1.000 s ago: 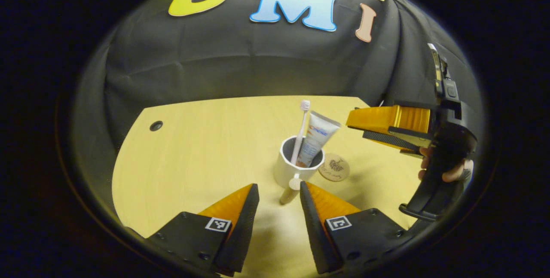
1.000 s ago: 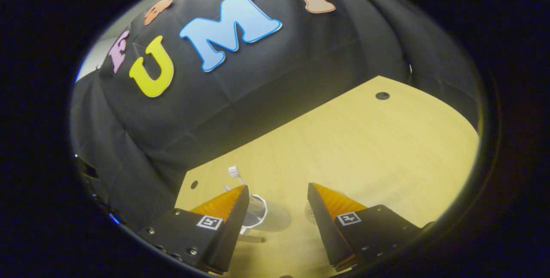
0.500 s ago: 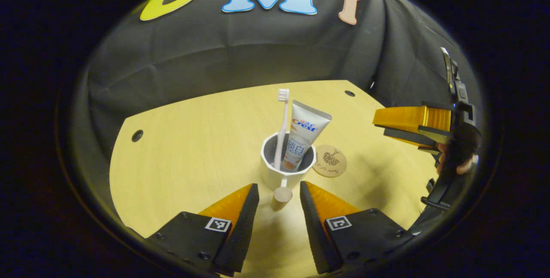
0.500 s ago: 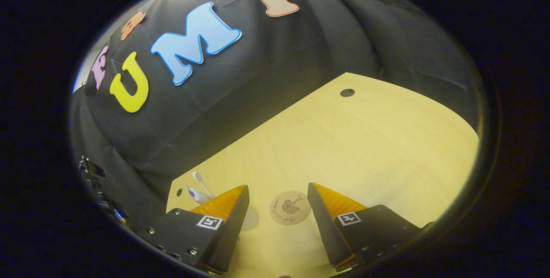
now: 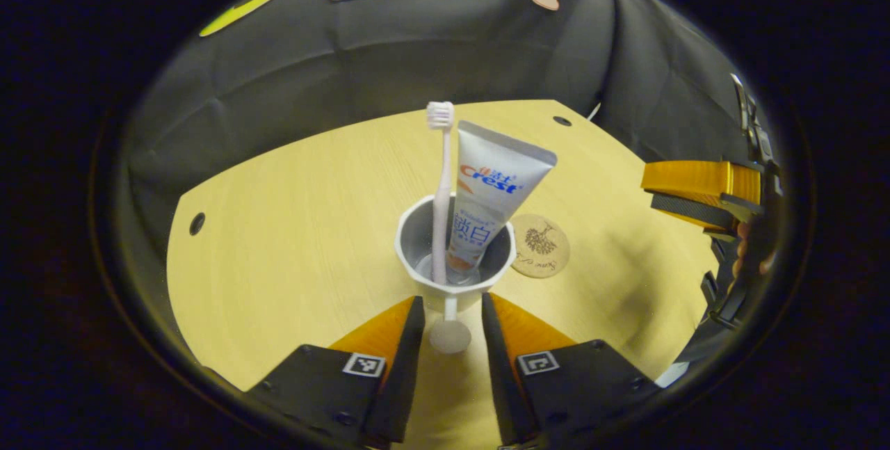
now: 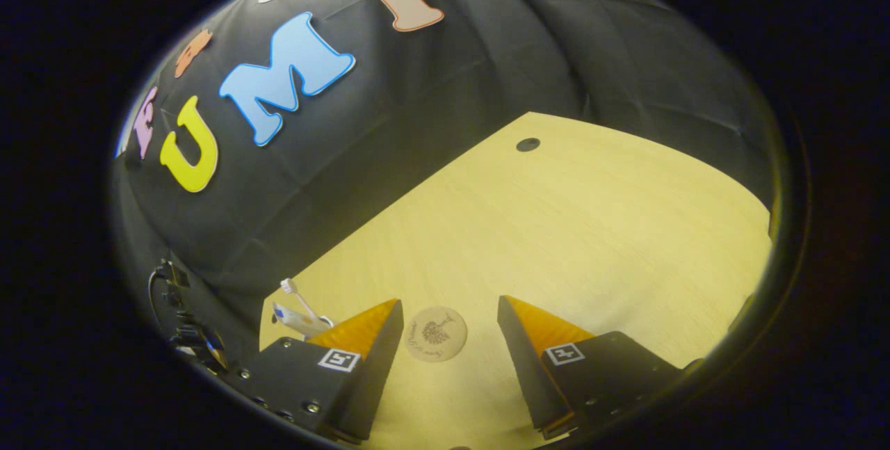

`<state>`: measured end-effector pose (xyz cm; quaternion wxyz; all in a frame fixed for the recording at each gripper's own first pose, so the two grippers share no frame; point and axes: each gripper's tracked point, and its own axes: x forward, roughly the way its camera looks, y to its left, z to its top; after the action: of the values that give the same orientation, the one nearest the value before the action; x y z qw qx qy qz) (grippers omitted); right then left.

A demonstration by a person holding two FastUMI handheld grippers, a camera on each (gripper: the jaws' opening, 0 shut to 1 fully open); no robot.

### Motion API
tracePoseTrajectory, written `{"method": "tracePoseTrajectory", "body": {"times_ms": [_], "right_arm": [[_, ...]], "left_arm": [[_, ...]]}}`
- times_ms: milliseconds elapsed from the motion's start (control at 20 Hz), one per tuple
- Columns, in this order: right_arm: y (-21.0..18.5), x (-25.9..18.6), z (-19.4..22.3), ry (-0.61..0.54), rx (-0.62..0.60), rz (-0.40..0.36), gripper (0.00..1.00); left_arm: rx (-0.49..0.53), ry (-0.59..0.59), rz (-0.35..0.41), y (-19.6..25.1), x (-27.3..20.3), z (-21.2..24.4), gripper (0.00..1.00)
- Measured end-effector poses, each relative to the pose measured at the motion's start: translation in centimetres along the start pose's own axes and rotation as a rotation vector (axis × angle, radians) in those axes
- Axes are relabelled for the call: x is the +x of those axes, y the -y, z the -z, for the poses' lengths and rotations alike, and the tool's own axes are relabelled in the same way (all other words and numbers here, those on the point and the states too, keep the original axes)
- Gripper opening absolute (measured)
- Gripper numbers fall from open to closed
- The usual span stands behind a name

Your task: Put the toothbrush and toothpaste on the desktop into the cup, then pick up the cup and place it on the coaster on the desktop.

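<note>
A white cup [image 5: 455,255] stands upright on the wooden desktop [image 5: 299,227], holding a pale pink toothbrush [image 5: 440,179] and a white toothpaste tube [image 5: 490,193]. The cup's handle [image 5: 450,335], which ends in a round knob, points at me between the fingers of my left gripper [image 5: 450,318]; that gripper is open and does not press on it. The round brown coaster [image 5: 541,255] lies just right of the cup. My right gripper [image 6: 450,314] is open and hangs above the coaster [image 6: 435,334]. The toothbrush head [image 6: 288,288] and tube [image 6: 295,318] peek out past its left finger.
In the left gripper view the right gripper [image 5: 653,189] and the hand holding it sit at the far right, above the desk edge. Cable holes [image 5: 197,223] [image 5: 562,120] [image 6: 528,145] mark the desktop's back corners. The black cloth wall runs behind the desk.
My left gripper has moved in and down toward the cup, so its handle now sits between the fingers. The right gripper has drifted away to the right, and the coaster has come between its fingers.
</note>
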<state>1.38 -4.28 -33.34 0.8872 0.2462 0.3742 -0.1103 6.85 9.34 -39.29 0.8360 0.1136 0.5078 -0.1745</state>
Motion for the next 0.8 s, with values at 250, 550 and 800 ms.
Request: {"method": "tracePoseTrajectory", "body": {"times_ms": [250,550,800], "right_arm": [[0.1,0.0,0.4,-0.008,0.001,-0.002,0.81],[-0.1,0.0,1.0,-0.022,-0.006,-0.007,0.82],[0.6,-0.3,1.1,-0.025,-0.009,0.004,0.81]], "left_arm": [[0.007,0.027,-0.022,0.1,-0.1,-0.2,0.29],[0.012,0.044,-0.036,0.2,-0.1,-0.6,0.22],[0.030,0.073,-0.045,0.0,-0.2,-1.5,0.22]]}}
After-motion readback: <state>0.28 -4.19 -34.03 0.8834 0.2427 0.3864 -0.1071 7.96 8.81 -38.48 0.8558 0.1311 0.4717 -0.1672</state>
